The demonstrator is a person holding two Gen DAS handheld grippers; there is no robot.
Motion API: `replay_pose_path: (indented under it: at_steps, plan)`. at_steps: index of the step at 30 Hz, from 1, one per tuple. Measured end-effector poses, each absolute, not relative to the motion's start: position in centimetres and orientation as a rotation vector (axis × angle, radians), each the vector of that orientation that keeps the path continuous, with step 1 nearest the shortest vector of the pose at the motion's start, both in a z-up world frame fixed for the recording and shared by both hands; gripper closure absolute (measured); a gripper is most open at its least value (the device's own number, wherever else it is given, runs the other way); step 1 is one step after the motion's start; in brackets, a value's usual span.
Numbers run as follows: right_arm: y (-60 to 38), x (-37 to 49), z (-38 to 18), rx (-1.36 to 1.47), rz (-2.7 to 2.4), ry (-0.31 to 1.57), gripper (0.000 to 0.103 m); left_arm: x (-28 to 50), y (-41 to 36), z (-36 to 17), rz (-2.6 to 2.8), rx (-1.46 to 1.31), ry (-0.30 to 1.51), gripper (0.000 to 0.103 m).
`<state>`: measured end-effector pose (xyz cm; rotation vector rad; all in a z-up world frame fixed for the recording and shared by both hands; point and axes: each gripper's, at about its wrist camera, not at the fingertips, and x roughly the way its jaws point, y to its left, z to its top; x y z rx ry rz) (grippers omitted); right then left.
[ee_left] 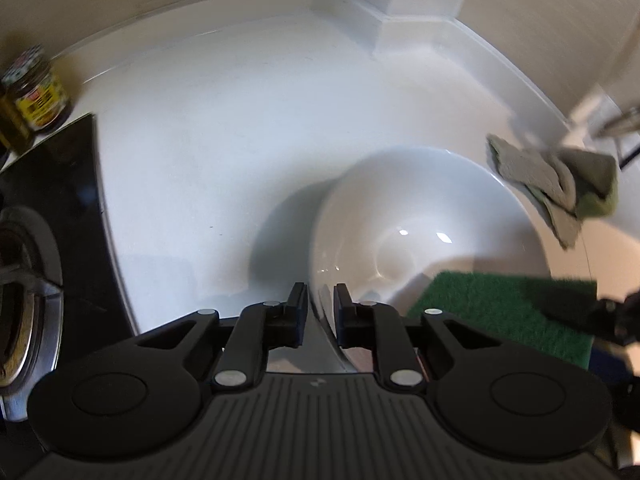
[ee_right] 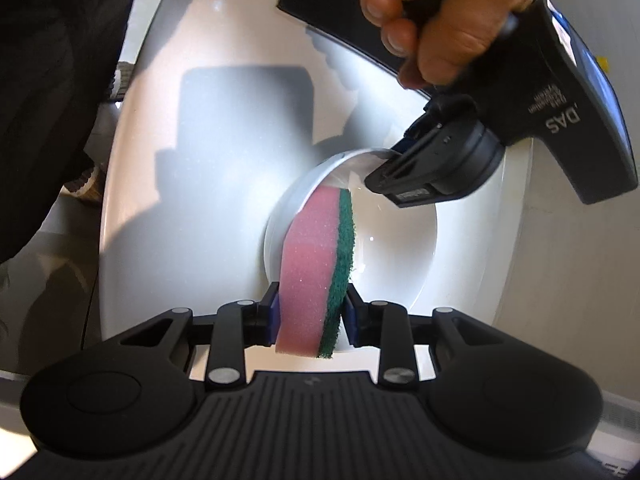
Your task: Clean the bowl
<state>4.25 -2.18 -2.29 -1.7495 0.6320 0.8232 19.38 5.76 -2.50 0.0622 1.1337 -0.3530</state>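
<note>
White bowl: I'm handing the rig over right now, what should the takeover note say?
Left gripper: open, fingers straddling the rim of the white ceramic bowl, not clamping.
Right gripper: shut on the pink sponge with green scouring layer, its far end over the bowl's inside.
Bowl sits on the white counter; crumpled grey-green cloth beyond it.
Done: sponge brought to bowl. Left: scrubbing; how far along, cannot tell.

The bowl (ee_left: 424, 216) is glossy white ceramic with bright glints, on a smooth, shiny white counter (ee_left: 208, 152). The sponge (ee_right: 316, 272) is porous pink foam backed by a rough green scouring layer; the crumpled rag (ee_left: 556, 184) at far right looks like soft matt cloth. Both tools are matt black plastic with small metal rivets.
</note>
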Motion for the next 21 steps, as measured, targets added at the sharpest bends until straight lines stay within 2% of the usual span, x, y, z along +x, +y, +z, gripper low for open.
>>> replay_pose_path:
  at_steps: [6,21]
  plan:
    - [-2.6,4.4,-2.2,-1.745,0.836,0.641,0.076,16.1,6.8,-2.1,-0.313,-0.034,1.125,0.078]
    - [-3.4,3.3,-1.4,-1.755,0.887,0.600,0.076,16.8,5.1,-2.9,-0.327,0.081,1.130,0.082]
